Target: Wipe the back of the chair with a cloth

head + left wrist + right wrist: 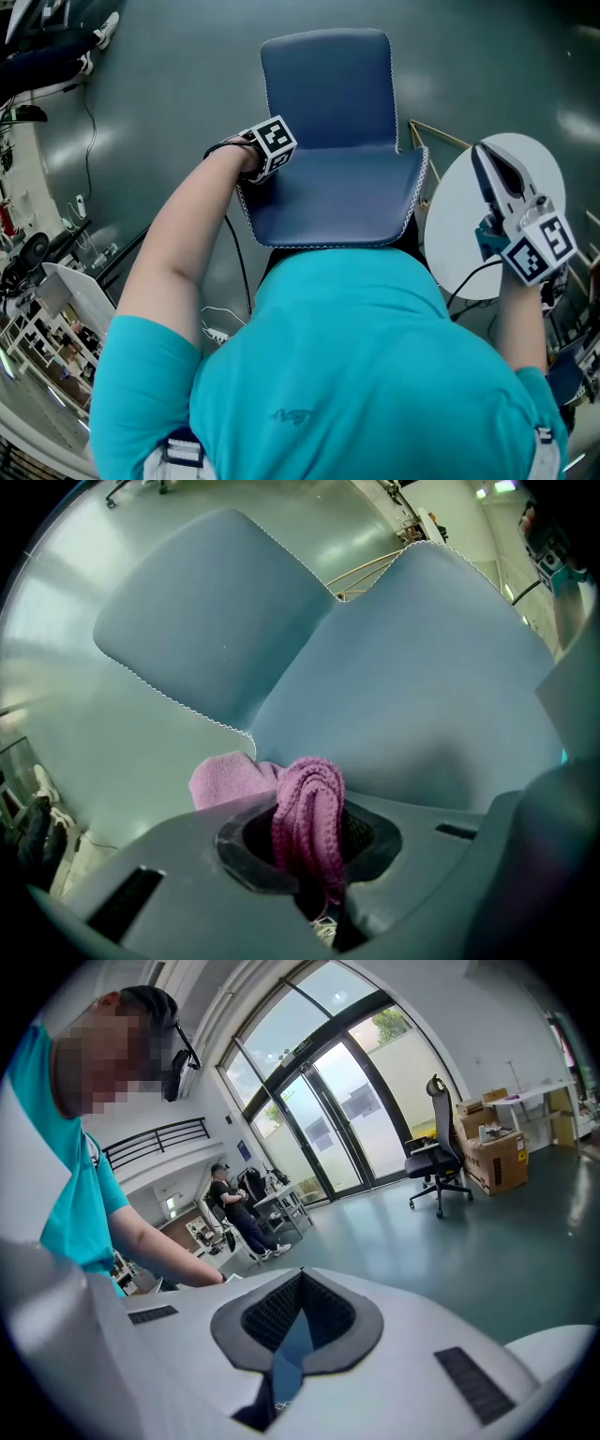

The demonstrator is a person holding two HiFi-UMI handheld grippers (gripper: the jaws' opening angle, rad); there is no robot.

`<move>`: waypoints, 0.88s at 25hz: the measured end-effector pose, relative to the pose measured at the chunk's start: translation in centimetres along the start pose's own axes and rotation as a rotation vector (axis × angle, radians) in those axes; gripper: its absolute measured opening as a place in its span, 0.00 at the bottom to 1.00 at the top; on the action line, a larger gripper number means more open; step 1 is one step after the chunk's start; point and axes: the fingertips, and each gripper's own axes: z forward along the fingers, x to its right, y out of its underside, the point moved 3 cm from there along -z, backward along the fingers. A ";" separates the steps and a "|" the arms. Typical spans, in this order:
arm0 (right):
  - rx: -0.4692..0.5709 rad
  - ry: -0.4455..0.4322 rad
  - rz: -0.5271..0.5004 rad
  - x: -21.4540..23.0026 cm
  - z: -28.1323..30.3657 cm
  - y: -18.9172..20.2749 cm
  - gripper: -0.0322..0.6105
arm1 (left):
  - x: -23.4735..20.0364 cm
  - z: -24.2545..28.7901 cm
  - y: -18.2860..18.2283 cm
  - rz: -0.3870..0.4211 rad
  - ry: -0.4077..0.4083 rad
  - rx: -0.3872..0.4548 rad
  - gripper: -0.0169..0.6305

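Head view: a person in a teal shirt stands over a blue chair point(328, 141); the left hand-held gripper point(259, 169) reaches down at the seat's left edge, close to where seat point(328, 202) meets backrest point(326, 89), seemingly lined up to begin the wipe; the right hand-held gripper point(485, 157) is held off to the side above a round white surface point(469, 253), well apart from the chair, probably parked out of the working arm's way.

Left gripper view: the jaws are clamped on a bunched pink cloth point(305, 813), a fold spilling out to one side; the backrest fills the upper left and the seat the right, white stitching marking their edges; the cloth looks just short of the backrest and does not appear to be pressed against it, so the wiping itself seems not yet begun.

Right gripper view: the jaws meet at their tips with nothing between them; beyond lie a grey floor point(487, 1260), glass doors point(328, 1119) and an office chair point(436, 1162).
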 end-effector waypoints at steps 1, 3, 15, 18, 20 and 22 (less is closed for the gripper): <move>0.000 0.000 -0.001 -0.1 0.1 -0.1 0.04 | 0.0 0.1 0.0 0.002 0.000 -0.002 0.12; -0.002 -0.002 -0.007 -0.2 0.2 -0.3 0.04 | 0.1 0.3 -0.1 0.006 0.001 -0.007 0.12; 0.001 0.015 0.005 1.6 -0.2 -0.1 0.04 | 0.3 1.7 -2.6 -0.026 0.041 -0.003 0.12; 0.002 0.027 0.019 1.9 -0.4 0.2 0.04 | 0.2 2.1 -3.1 -0.039 0.056 0.003 0.12; -0.002 0.028 0.015 2.0 -0.4 0.3 0.04 | 0.2 2.4 -3.4 -0.045 0.062 0.005 0.12; -0.008 0.023 -0.002 2.0 -0.3 0.2 0.04 | 0.2 2.7 -3.9 -0.049 0.066 0.010 0.12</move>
